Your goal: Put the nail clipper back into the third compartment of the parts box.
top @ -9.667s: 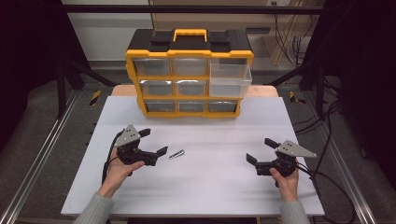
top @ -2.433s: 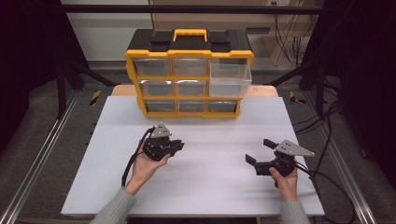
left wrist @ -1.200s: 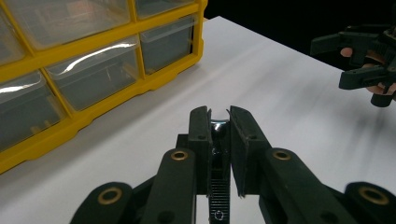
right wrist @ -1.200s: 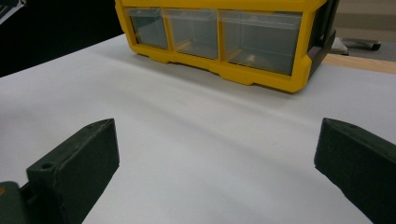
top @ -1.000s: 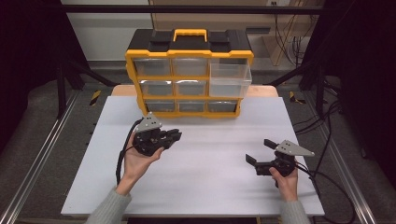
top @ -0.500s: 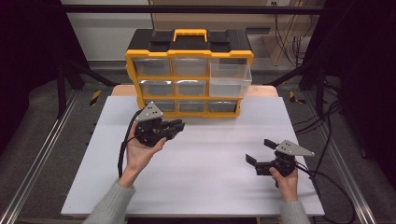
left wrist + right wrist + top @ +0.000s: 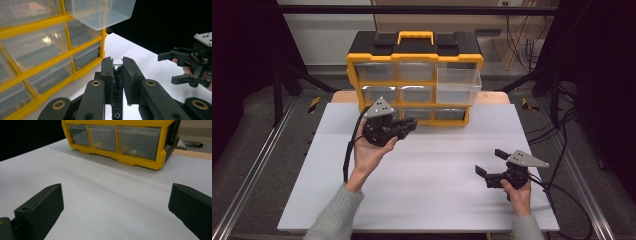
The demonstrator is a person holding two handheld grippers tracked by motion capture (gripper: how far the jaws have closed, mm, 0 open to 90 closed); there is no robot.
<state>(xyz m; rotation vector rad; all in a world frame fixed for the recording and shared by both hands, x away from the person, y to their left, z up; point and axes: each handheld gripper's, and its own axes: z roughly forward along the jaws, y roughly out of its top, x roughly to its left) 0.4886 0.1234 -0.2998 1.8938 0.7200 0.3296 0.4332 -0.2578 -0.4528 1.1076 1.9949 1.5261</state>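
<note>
High view, left to right: left gripper (image 7: 411, 125) lifted off the white table (image 7: 422, 200), aimed right toward the yellow drawer cabinet (image 7: 414, 57) and hanging just before its bottom row. Left gripper view — jaws drawn close on a small dark screw (image 7: 116, 71), shiny and pinched between the pads. Carrying step by the look of it: small part picked up, not yet stowed.

Probably bound for the open drawer (image 7: 458, 85), the clear one pulled out at the cabinet's right, middle row, apparently empty. Next move likely calls for more height and a shift rightward, so the jaw tips clear the drawer's front wall and hang over its inside before letting go. Protruding drawer stands above and to the right of the gripper — risk of knocking its underside or front lip if raised too near. Closed drawers around it offer no other slot.

Farther right, right gripper (image 7: 491, 167) low over the table, jaws spread wide, holding nothing, well apart from the cabinet and out of the way.
</note>
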